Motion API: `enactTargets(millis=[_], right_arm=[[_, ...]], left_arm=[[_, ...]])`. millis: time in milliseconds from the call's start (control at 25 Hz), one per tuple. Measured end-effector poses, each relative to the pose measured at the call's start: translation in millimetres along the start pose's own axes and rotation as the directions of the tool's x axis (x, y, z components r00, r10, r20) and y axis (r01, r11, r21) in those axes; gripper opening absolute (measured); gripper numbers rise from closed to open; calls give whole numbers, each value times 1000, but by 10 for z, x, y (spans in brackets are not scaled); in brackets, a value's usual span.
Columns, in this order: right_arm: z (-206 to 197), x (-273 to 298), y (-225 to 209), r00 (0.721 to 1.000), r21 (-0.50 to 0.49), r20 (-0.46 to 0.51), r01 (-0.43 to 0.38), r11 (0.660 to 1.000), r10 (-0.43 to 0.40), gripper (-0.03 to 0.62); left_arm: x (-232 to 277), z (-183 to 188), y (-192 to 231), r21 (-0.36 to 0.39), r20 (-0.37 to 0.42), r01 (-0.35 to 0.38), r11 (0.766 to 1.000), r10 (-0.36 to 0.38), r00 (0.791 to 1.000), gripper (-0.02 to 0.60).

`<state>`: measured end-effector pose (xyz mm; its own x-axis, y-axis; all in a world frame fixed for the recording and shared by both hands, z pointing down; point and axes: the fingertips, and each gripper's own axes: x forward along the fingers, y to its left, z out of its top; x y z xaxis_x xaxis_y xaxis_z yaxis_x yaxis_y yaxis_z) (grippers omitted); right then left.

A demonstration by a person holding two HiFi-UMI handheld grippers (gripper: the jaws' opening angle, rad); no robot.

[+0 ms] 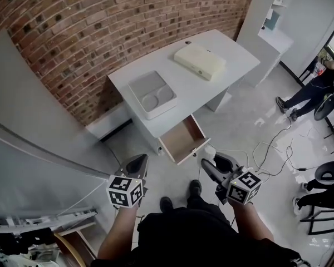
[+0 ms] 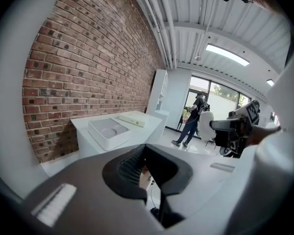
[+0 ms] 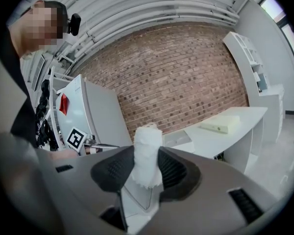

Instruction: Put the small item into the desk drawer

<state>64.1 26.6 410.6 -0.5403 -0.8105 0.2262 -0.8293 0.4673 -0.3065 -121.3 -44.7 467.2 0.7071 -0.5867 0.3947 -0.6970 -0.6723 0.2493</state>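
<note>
A small white wrapped item stands between the ribbed pads of my right gripper, which is shut on it. In the head view that gripper hangs just right of the open desk drawer, with the white item at its tip. The drawer juts from the front of the white desk and looks empty. My left gripper is level with the right one, left of the drawer, jaws together and holding nothing. The left gripper view shows its tips meeting.
On the desk sit a grey moulded tray and a cream box. A grey cabinet stands at my left. Cables trail over the floor at the right, near seated and standing people. A white shelf unit stands behind.
</note>
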Motion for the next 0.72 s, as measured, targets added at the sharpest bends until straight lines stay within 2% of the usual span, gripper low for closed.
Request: enactTargets(millis=[200,480,720], right_arm=[[128,29,-394,999,0,6,-32,999,32,156],[312,-135,-1215,998,25,24,-62,998,61,156],[231,-42,-1626,989,77,-11,-144,987,145,156]], left_arm=[[313,128,-44,-5,-6,-37,999,37,999,12],[1002,433,-535,21,-6,-33,999,33,999,12],[1304,450,-862,10,-7,-56,998,56,998,12]])
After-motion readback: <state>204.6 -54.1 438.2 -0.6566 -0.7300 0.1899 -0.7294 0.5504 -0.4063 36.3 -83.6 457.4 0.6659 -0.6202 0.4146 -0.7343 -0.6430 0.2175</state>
